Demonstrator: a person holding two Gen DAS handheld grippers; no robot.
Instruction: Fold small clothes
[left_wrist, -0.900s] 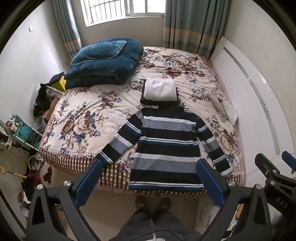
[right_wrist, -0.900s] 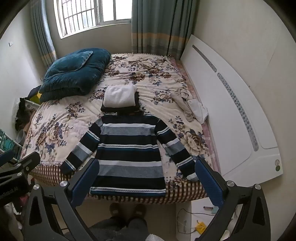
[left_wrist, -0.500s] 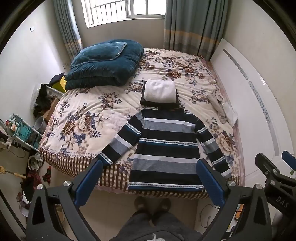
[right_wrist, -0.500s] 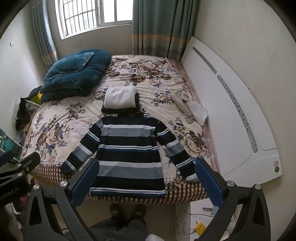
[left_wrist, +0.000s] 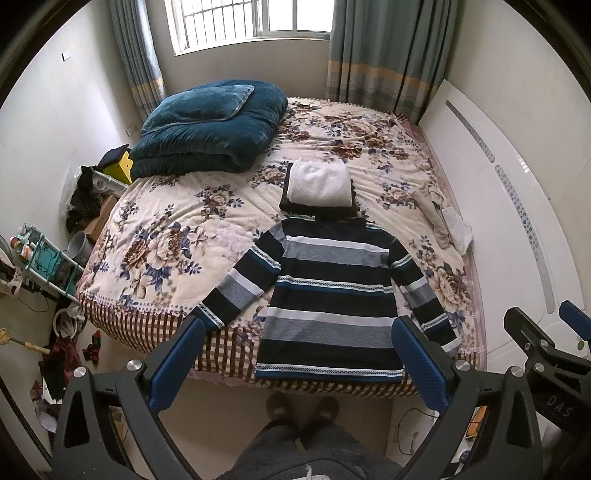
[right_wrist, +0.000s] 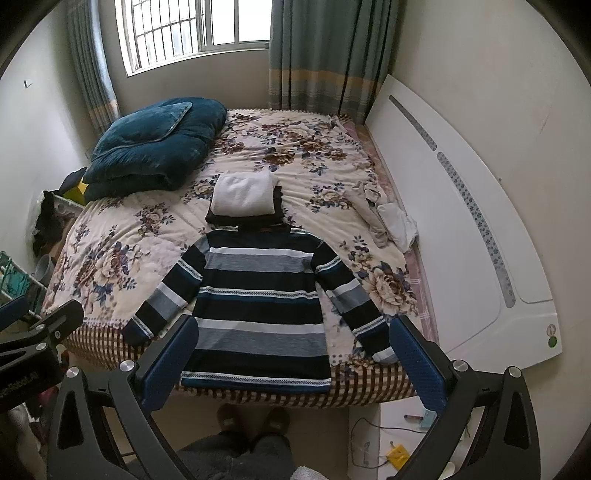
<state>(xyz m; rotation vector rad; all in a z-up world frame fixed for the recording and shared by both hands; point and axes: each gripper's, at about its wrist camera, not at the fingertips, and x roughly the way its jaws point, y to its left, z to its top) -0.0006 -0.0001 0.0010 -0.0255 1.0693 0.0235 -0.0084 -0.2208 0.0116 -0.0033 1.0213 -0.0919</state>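
So you're standing at the near edge of the bed (left_wrist: 155, 229), holding both grippers up above the floor and tilting them down toward the mattress. The left gripper (left_wrist: 299, 354) is spread wide open with nothing between its blue pads, and the right gripper (right_wrist: 293, 354) is sitting the same way, spread wide and holding nothing. Neither one is touching any cloth.

The striped sweater (left_wrist: 332, 295) is lying flat on the floral bedspread, hem right along the near edge of the bed in front of your feet (left_wrist: 301, 406), collar pointing away from you. Both sleeves are angling out and toward you: the left one is reaching the checkered border near the left gripper's left pad, and the right one is running down to the edge by the right gripper's right pad in the right wrist view.

Just past the collar, a folded white garment (left_wrist: 319, 184) is sitting on top of a folded dark garment (left_wrist: 295, 206). A crumpled pile of pale clothes (left_wrist: 447, 221) is lying off to the right by the white headboard (left_wrist: 491, 229). A folded teal comforter (left_wrist: 207, 129) is taking up the far left corner, under the window (left_wrist: 247, 22).
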